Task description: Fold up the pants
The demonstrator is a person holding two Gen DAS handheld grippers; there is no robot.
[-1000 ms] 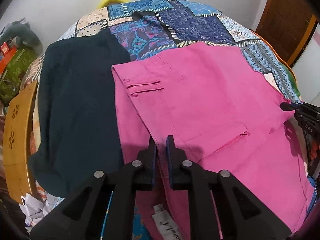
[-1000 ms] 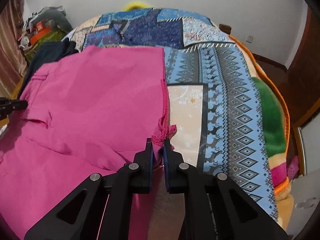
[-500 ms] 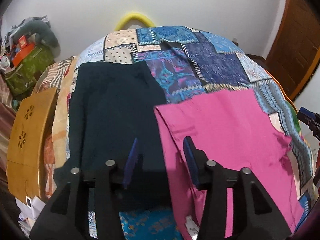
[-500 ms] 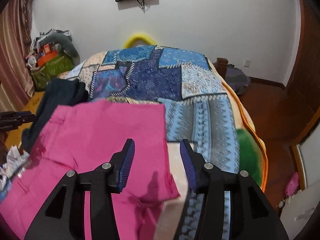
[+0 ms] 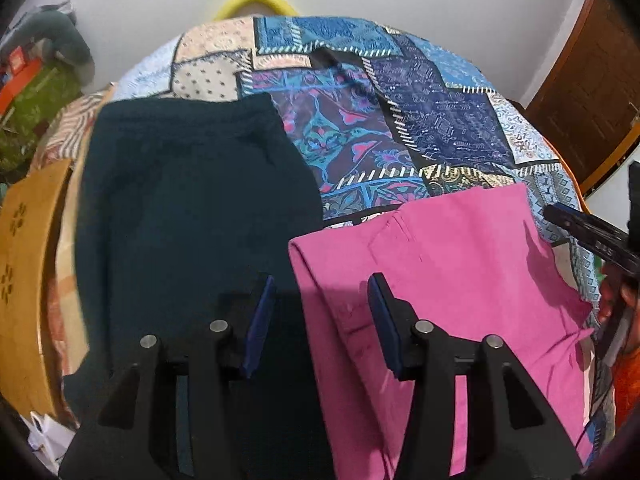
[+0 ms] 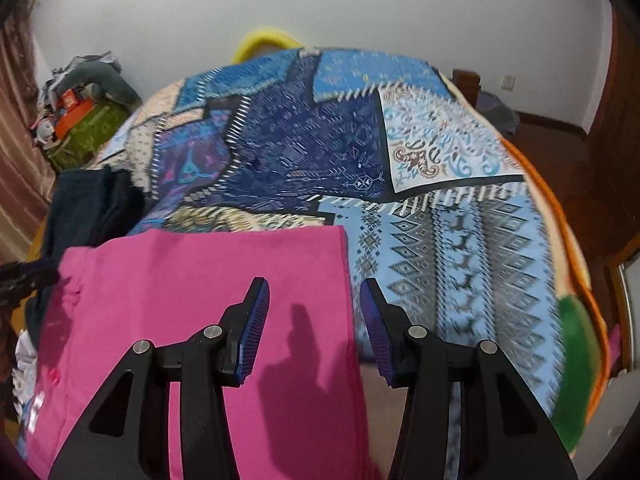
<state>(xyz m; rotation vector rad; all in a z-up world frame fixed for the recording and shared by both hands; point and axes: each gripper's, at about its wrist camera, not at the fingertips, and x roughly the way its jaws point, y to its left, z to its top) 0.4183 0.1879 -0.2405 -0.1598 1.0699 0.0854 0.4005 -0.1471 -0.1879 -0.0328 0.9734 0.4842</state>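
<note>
1. Left wrist view: the pink pants [image 5: 452, 288] lie flat on the patchwork bedspread [image 5: 404, 120], folded into a broad panel with a straight far edge and a crisp fold along the side facing the dark garment.
2. Right wrist view: the same pink pants [image 6: 208, 304] cover the near part of the bedspread [image 6: 460, 248]; the far corner is square and the side edge runs straight back toward the camera.
3. Left gripper [image 5: 322, 312]: jaws spread wide, holding nothing, above the boundary between the pink pants and the dark garment. One finger is over the dark cloth, the other over the pink.
4. Right gripper [image 6: 314, 316]: jaws spread wide, empty, straddling the side edge of the pink pants. Its shadow falls on the pink cloth.
5. Dark garment [image 5: 192, 216]: navy or black, laid flat just beside the pink pants, the two appearing to touch or overlap along one side; which lies on top cannot be told.
6. Right gripper also shows at the edge of the left wrist view [image 5: 588, 236], beyond the far side of the pink pants.
7. Beyond the pink pants: a white wall [image 6: 360, 8] and a yellow curved object [image 5: 256, 0] at the head of the bed.
</note>
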